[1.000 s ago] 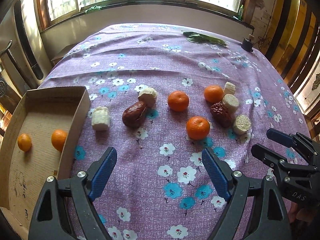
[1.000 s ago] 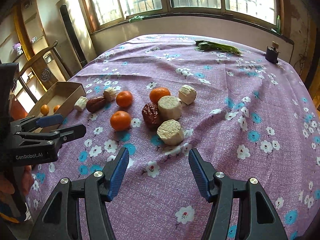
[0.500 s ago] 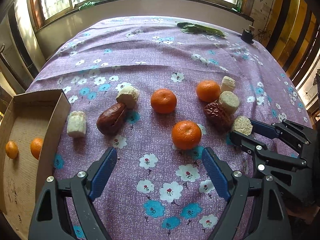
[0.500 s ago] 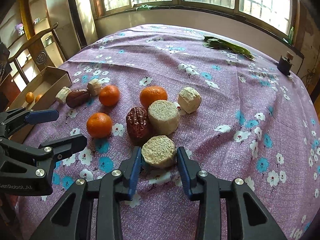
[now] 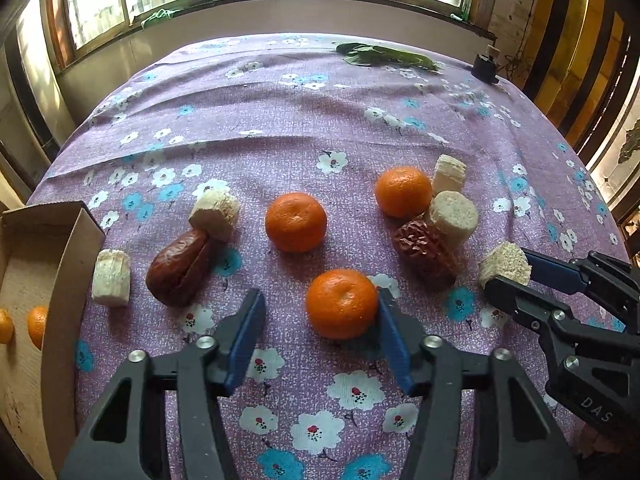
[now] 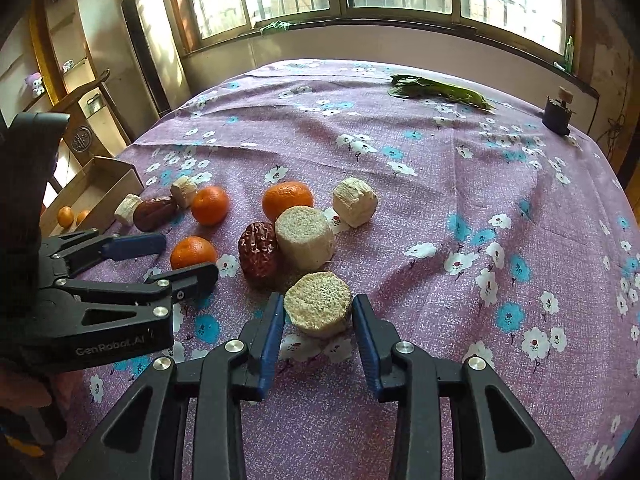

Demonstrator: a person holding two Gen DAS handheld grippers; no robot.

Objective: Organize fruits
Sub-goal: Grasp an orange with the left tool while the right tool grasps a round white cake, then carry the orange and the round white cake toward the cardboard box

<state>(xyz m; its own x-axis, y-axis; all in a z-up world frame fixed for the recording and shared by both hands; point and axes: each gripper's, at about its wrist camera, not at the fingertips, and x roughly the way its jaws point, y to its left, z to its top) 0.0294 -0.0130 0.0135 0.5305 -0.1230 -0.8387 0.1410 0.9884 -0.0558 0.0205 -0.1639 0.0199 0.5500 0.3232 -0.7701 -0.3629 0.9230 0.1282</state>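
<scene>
On the purple flowered cloth, my left gripper [image 5: 320, 304] straddles the nearest tangerine [image 5: 342, 304]. Its jaws are closing: the right pad touches the fruit, the left pad stands apart. My right gripper [image 6: 318, 310] is shut on a pale round chunk [image 6: 319, 306], one pad on each side. Two more tangerines [image 5: 296, 222] [image 5: 403, 191], two red dates [image 5: 180, 266] [image 5: 424, 254] and several pale chunks [image 5: 216, 214] lie beyond. A cardboard box [image 5: 68, 280] at the left holds two small oranges [image 5: 37, 326].
Green leaves [image 5: 384, 56] and a small dark object [image 5: 484, 68] lie at the far edge under the windows. A wooden chair [image 6: 86, 92] and a tall white unit [image 6: 144, 40] stand off the table's left side. Bare cloth stretches to the right.
Both grippers came forward and down. The right jaws closed onto the pale chunk. The left jaws narrowed around the nearest tangerine, which now sits between them.
</scene>
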